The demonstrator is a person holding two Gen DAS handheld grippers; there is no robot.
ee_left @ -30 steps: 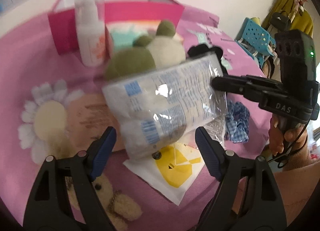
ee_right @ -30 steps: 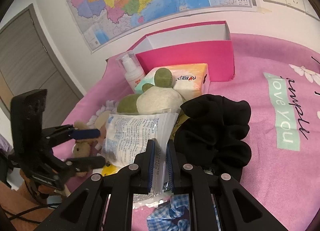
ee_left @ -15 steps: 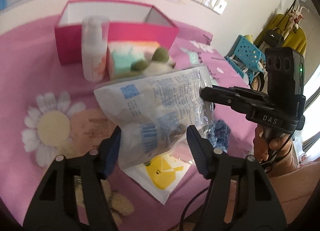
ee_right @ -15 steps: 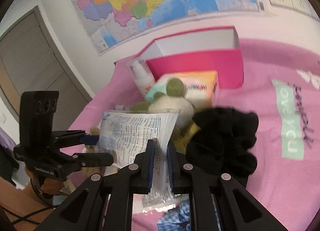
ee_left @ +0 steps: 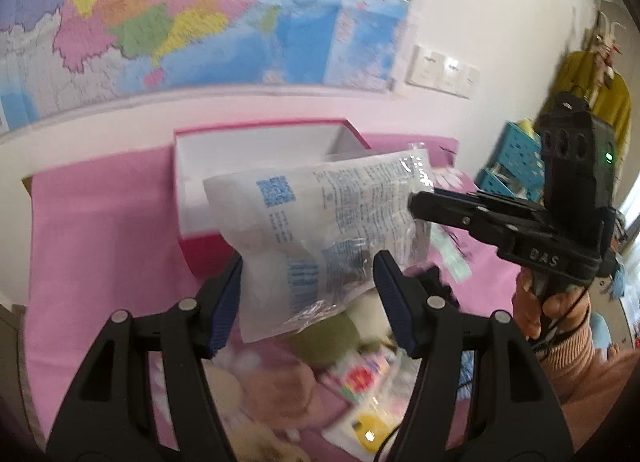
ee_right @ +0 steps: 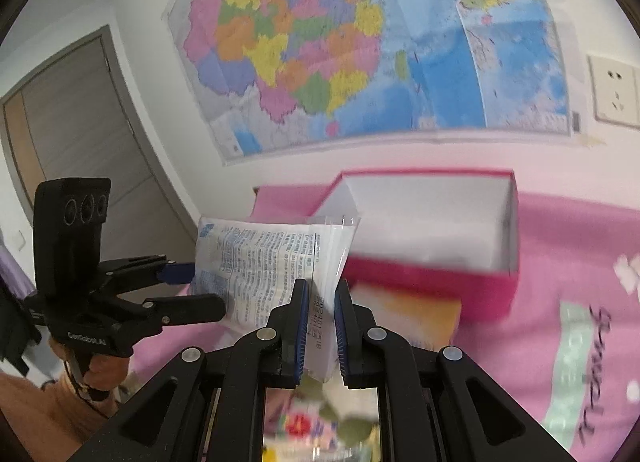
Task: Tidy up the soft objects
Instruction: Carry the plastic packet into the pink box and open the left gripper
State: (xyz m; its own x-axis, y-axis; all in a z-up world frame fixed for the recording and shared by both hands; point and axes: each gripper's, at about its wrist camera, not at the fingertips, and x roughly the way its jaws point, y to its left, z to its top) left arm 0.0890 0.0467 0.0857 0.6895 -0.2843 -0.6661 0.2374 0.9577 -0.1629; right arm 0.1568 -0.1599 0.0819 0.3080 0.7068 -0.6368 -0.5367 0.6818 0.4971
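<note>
Right gripper [ee_right: 321, 322] pinched tight on the edge of the plastic bag [ee_left: 332, 230], lifted up off the toy pile since a second ago and now in the air in front of the pink box [ee_right: 460, 282]. Ready to go in. Left gripper [ee_left: 307, 302] spread wide around the bag's bottom, maybe just touching

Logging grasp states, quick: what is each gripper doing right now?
Left gripper: open, fingers either side of the plastic packet, not clamping it.
Right gripper: closed on the packet's edge, holding it up in front of the pink box.
</note>
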